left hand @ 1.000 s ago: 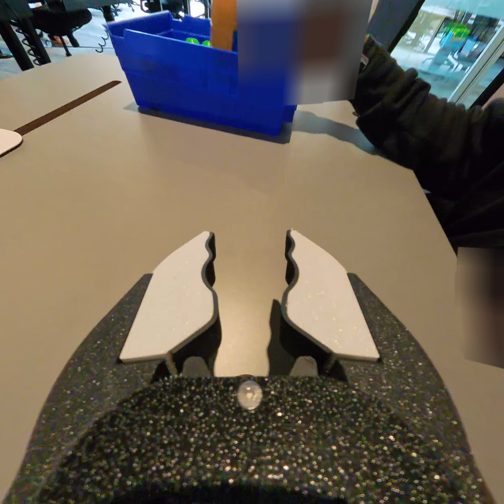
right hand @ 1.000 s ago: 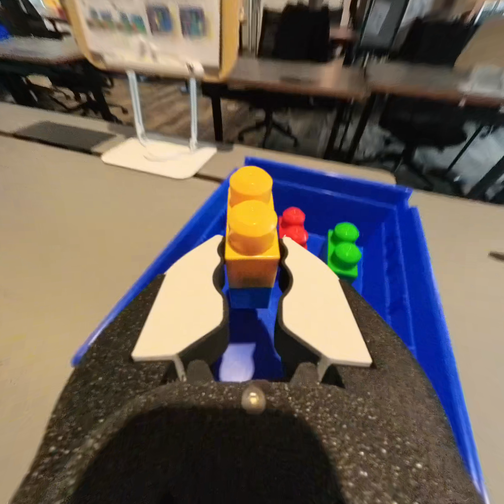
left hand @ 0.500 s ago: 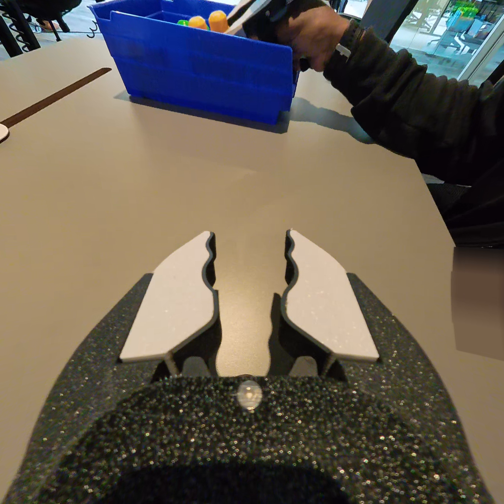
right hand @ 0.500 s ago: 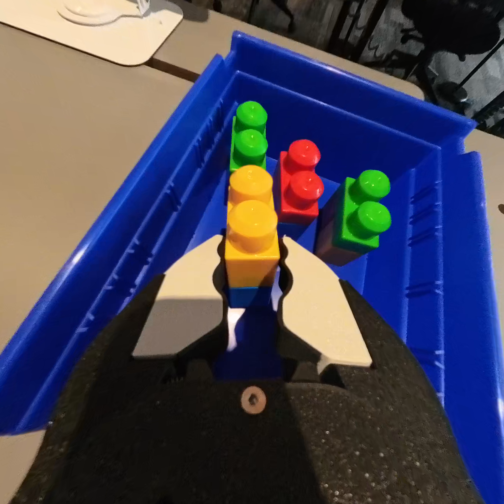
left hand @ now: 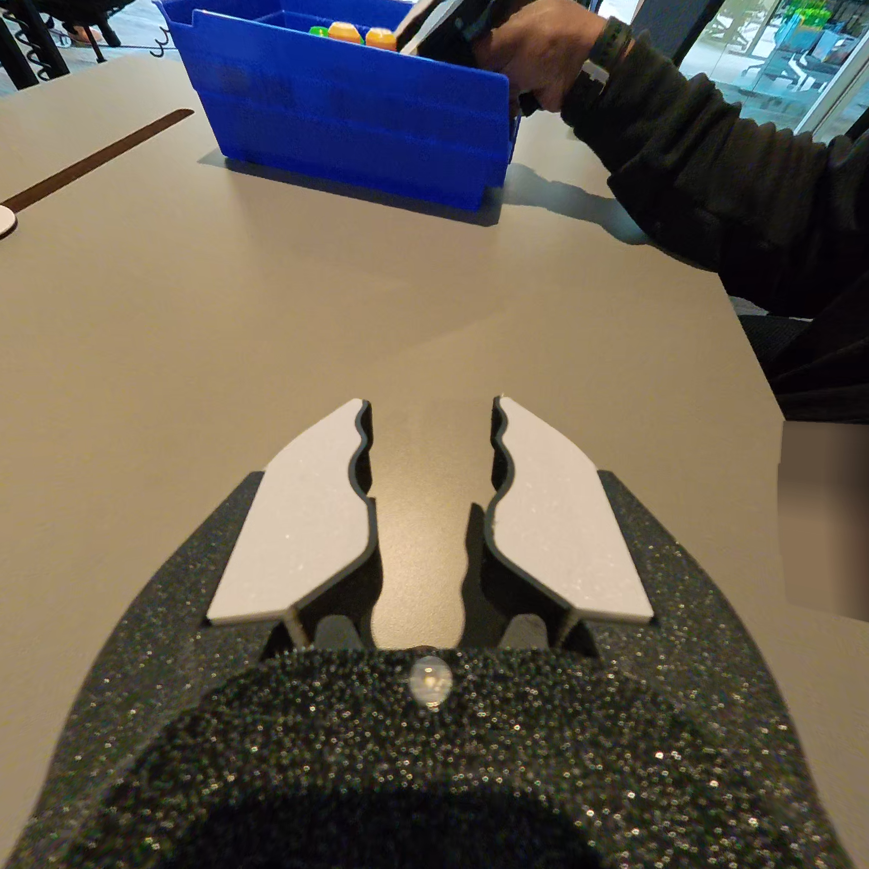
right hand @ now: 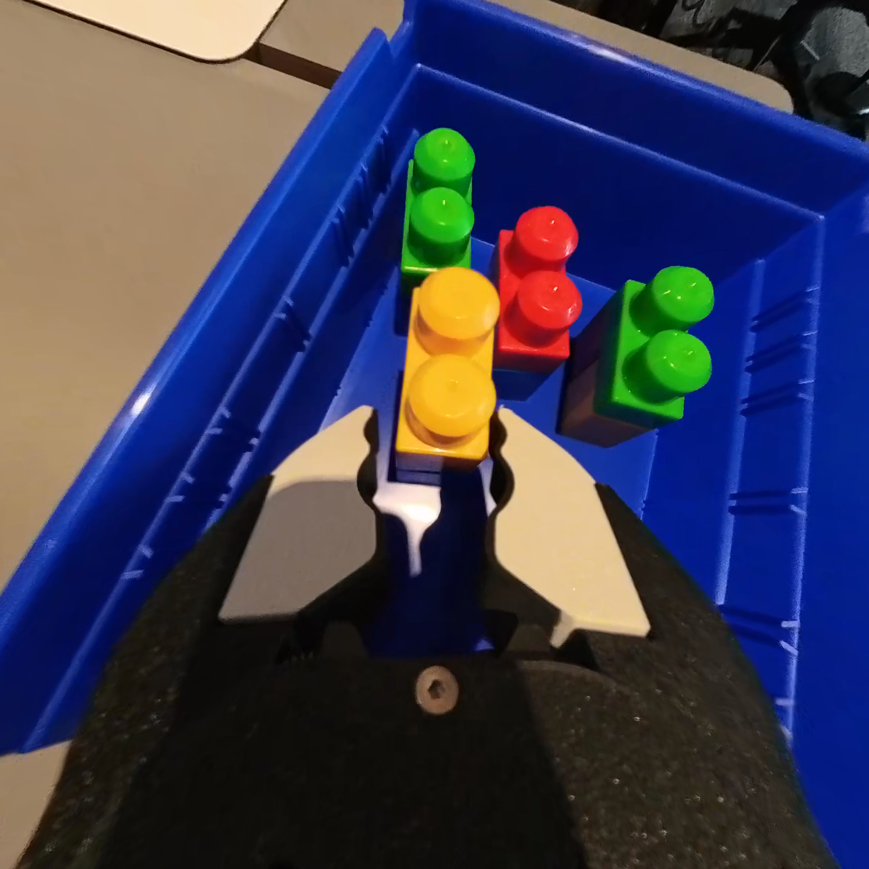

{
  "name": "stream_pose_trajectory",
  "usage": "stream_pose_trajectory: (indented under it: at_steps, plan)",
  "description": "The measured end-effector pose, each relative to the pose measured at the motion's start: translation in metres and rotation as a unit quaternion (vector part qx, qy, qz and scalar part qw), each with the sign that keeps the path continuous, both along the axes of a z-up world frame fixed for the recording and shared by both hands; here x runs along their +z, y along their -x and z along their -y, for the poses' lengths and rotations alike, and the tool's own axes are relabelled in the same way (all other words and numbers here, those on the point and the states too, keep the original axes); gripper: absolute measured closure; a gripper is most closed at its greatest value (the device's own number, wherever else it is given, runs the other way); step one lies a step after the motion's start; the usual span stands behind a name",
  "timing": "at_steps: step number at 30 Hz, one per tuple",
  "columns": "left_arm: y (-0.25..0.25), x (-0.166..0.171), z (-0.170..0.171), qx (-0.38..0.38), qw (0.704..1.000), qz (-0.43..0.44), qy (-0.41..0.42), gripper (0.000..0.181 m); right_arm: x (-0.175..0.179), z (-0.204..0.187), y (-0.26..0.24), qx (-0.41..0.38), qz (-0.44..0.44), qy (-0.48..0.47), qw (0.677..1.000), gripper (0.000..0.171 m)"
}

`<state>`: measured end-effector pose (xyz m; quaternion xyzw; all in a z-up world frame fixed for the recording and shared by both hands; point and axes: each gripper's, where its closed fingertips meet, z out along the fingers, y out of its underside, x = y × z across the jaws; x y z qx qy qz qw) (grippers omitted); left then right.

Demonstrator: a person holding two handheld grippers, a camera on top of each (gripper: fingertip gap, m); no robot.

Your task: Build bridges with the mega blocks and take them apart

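My right gripper [right hand: 435, 414] reaches down into the blue bin [right hand: 235, 376]. Its jaws straddle an orange two-stud block [right hand: 446, 376] stacked on a blue block [right hand: 418, 470], with a thin gap at each side. A green block [right hand: 439, 211], a red block [right hand: 541, 291] and a green block on a dark one [right hand: 658, 343] stand behind it in the bin. My left gripper [left hand: 430, 404] is open and empty, low over the grey table [left hand: 235, 305], well short of the bin [left hand: 352, 108]. The orange studs [left hand: 362, 35] show over the bin's rim.
In the left wrist view a person's hand [left hand: 541, 51] and dark sleeve [left hand: 729, 188] hold the right gripper [left hand: 437, 28] at the bin's right end. A dark strip [left hand: 94, 155] crosses the table at far left. The table edge runs down the right. The gap from one gripper's tips to the other's is roughly 40 cm.
My right gripper has tilted down and lowered the orange-and-blue stack into the bin, and its jaws have spread slightly off the block. My left gripper has barely moved.
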<state>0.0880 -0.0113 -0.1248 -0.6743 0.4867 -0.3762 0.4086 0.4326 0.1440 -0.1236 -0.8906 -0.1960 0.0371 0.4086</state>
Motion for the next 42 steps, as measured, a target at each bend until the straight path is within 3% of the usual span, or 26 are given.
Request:
stream_pose_trajectory:
  at_steps: [7,11,16,19,23,29,34,39,42]
  plan:
    - [0.002,0.003,-0.002,0.006,1.0,0.004,-0.006,0.133,0.035,0.004,-0.008,-0.011,-0.071,-0.097,0.993,0.114]
    - [0.004,0.006,-0.004,0.014,1.0,0.008,-0.012,0.133,0.086,0.016,-0.008,-0.016,-0.086,-0.208,0.974,0.114]
    - [0.007,0.006,-0.01,0.032,0.999,0.007,-0.016,0.132,0.161,0.05,0.053,0.05,-0.082,-0.344,0.934,0.123]
    - [0.009,0.005,-0.014,0.046,0.999,0.005,-0.017,0.132,0.175,0.065,0.112,0.112,-0.062,-0.37,0.92,0.125]
    - [0.013,0.004,-0.022,0.072,0.997,0.005,-0.014,0.132,0.152,0.07,0.187,0.176,-0.088,-0.324,0.925,0.125]
    - [0.033,-0.004,-0.054,0.197,0.98,-0.016,-0.002,0.132,0.06,0.064,0.27,0.204,-0.176,-0.163,0.949,0.117]
    - [0.064,-0.026,-0.08,0.341,0.934,-0.109,-0.007,0.122,0.014,0.062,0.293,0.188,-0.141,-0.128,0.963,0.11]
    - [0.078,-0.042,-0.089,0.405,0.897,-0.175,0.002,0.103,-0.003,0.059,0.298,0.164,-0.161,-0.092,0.969,0.104]
    - [0.084,-0.051,-0.094,0.435,0.872,-0.224,0.0,0.105,-0.006,0.057,0.296,0.151,-0.156,-0.089,0.972,0.104]
